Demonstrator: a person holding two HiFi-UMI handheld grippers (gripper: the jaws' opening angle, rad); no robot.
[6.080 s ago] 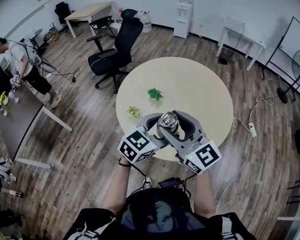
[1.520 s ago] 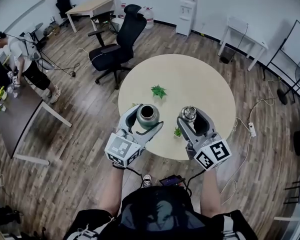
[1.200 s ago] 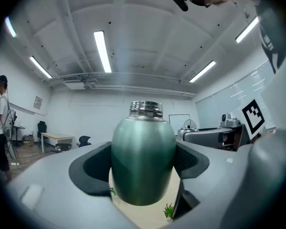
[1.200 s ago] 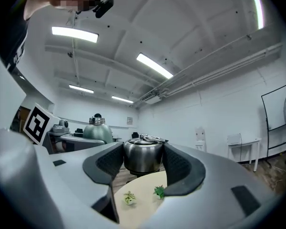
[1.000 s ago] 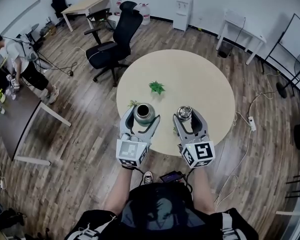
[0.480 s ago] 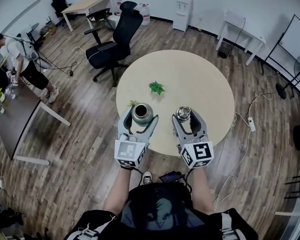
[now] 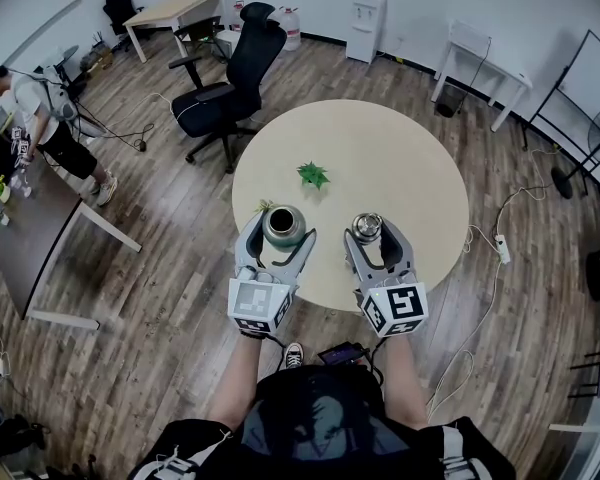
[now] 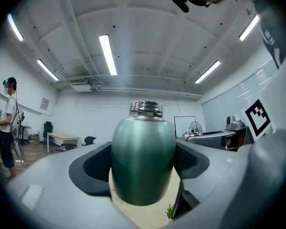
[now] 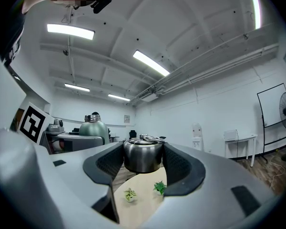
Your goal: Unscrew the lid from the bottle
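- Round counter lying below, office behind.
- Left fingers pinching upright bottle; right fingers pinching lid, already off, hanging level just right of bottle, apart.

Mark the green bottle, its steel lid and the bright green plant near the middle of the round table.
green bottle (image 8: 143, 161): left gripper view, middle of its body.
steel lid (image 9: 143, 159): right gripper view, its side wall.
green plant (image 7: 312, 175): head view, its leaves.

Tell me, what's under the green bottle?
Under the bottle you see the pale round table and a small green plant tip. The rest of the plant is covered.
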